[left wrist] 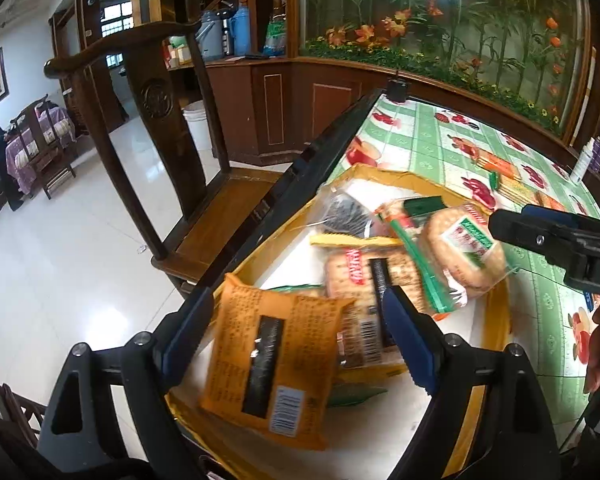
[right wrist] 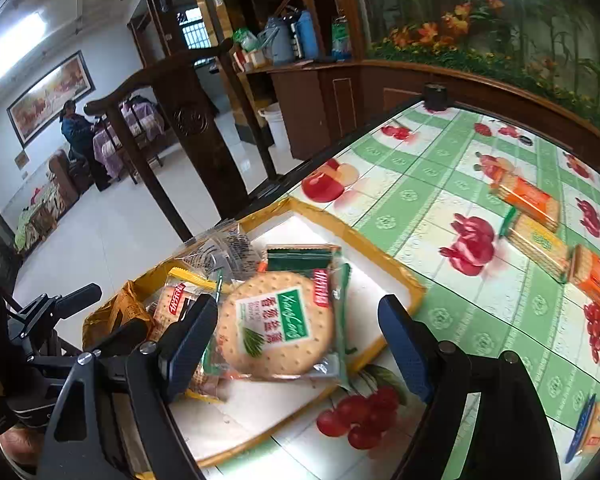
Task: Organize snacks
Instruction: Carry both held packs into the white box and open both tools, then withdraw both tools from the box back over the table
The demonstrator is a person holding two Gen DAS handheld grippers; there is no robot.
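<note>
A yellow-rimmed white tray (left wrist: pixel 498 320) (right wrist: pixel 380 260) lies on the fruit-print tablecloth and holds several snack packs. My left gripper (left wrist: pixel 296 336) hangs open over its near left corner. An orange packet (left wrist: pixel 272 356) lies tilted between and below its blue pads, touching neither. My right gripper (right wrist: pixel 300 344) is open above a round cracker pack with a green label (right wrist: pixel 276 328) (left wrist: pixel 466 252), which rests on the other packs. Its left pad is close to the wrapper edge and its right pad stands well clear. One right finger (left wrist: pixel 512 228) shows in the left wrist view.
Three orange and yellow cracker packs (right wrist: pixel 540 236) lie in a row on the table to the right, and another pack (right wrist: pixel 596 428) sits near the front right. A dark wooden chair (left wrist: pixel 160 120) stands against the table's left edge. A person sits far across the room.
</note>
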